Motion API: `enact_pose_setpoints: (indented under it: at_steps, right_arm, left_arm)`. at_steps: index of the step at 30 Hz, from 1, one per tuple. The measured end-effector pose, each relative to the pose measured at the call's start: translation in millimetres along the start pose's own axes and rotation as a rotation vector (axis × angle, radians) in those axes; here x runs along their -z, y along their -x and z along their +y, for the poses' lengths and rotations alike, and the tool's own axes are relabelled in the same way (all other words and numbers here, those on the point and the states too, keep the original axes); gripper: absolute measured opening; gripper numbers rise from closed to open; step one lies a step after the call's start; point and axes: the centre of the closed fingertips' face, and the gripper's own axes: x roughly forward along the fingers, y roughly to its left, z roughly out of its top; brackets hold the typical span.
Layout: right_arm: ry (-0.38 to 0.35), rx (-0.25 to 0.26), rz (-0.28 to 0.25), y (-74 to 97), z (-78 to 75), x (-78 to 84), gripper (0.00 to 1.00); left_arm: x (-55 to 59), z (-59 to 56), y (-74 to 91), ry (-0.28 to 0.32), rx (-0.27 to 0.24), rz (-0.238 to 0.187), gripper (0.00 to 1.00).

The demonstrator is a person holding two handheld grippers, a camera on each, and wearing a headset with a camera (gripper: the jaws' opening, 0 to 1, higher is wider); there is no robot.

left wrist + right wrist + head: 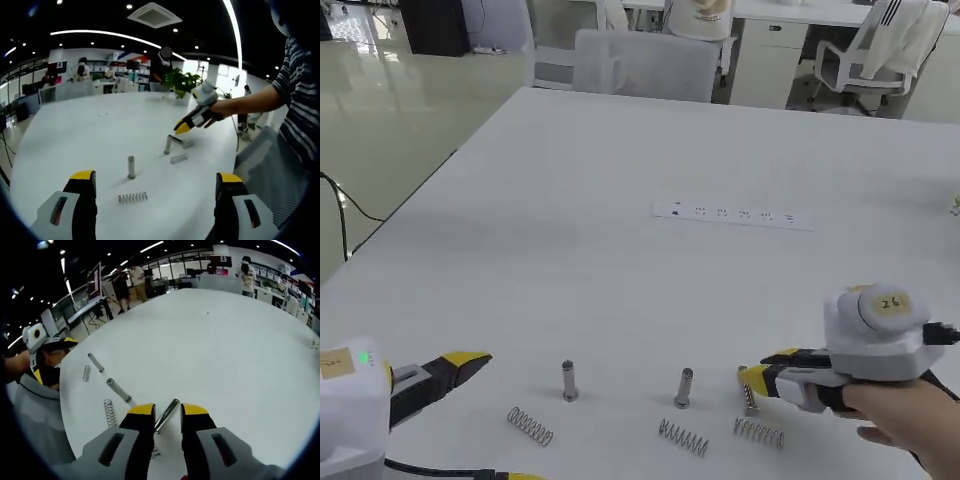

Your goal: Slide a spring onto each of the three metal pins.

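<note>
Jaws of my right gripper (pixel 167 410): narrow, one on each side of the right pin (pixel 167 414). A sliver of gap shows along the pin, so I cannot tell whether they clamp it or only bracket it. In the head view this pin leans off upright, its top at the yellow jaw tips. My hand (pixel 905 415) is wrapped round the gripper body.

Jaws of my left gripper (pixel 156 176): wide, nothing between them, held at the near left edge of the white surface (pixel 620 260).

Pins, read left to right in the head view:
- left pin (pixel 131 167): upright, straight ahead of the left jaws and well apart from them
- middle pin (pixel 684 388): upright, between the other two
- right pin: as above, at the right jaws

Springs: all three lie flat on the surface, on my side of the pins, none on a pin yet.
- left spring (pixel 133 197): near the left pin, not touching it
- middle spring (pixel 683 437): near the middle pin's foot, apart from it
- right spring (pixel 759 432): just beside the right pin's foot, under the right jaw tips

A white power strip (pixel 732 214) lies farther back on the surface, well apart from the pins
</note>
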Motion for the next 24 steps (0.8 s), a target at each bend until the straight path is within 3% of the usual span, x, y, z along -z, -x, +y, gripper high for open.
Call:
enact_pose_setpoints:
  at_steps: [14,24]
  right_arm:
    - [-0.072,0.051,0.091,-17.7,-3.6,9.0,0.12]
    - [-0.048,0.084,0.145,-21.9,-4.7,13.5,0.1]
  left_arm:
    - [2.5,0.8,1.4,0.01,-0.004,0.001,0.96]
    - [7.5,1.2,2.9,0.019,-0.006,0.008,0.96]
